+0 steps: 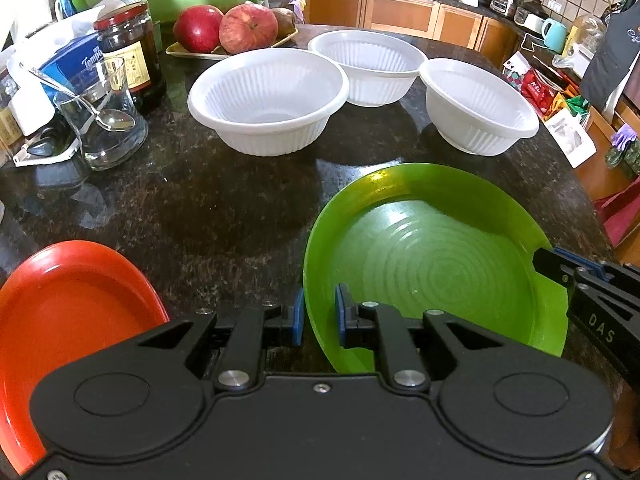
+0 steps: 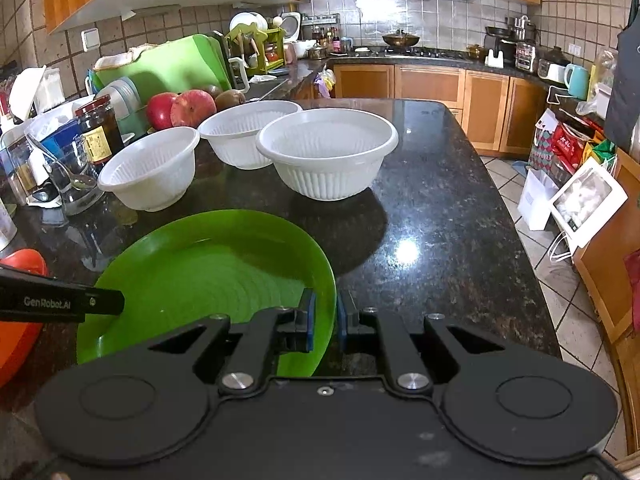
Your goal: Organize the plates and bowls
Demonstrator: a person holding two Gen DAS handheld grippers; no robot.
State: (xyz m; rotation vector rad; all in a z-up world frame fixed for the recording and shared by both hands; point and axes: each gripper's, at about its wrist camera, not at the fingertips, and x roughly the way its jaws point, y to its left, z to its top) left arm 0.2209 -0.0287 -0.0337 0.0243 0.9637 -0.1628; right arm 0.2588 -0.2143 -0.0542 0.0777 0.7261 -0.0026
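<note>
A green plate (image 1: 432, 256) (image 2: 216, 272) lies on the dark granite counter (image 1: 224, 208), gripped from both sides. My left gripper (image 1: 319, 316) is shut on its left rim, one blue pad on each face. My right gripper (image 2: 325, 320) is shut on the plate's right rim and shows in the left wrist view as a black arm (image 1: 600, 300). An orange plate (image 1: 60, 320) (image 2: 16, 320) sits to the left of the green one. Three white ribbed bowls (image 1: 268, 100) (image 1: 368, 64) (image 1: 476, 108) stand apart behind the plates; in the right wrist view the nearest bowl (image 2: 328, 152) is ahead.
At the left stand a glass with a spoon (image 1: 104, 120), a dark jar (image 1: 128, 52) and a tissue pack (image 1: 68, 60). A tray of apples (image 1: 236, 28) sits behind the bowls. The counter's edge (image 2: 516, 240) drops to a tiled floor with bags on the right.
</note>
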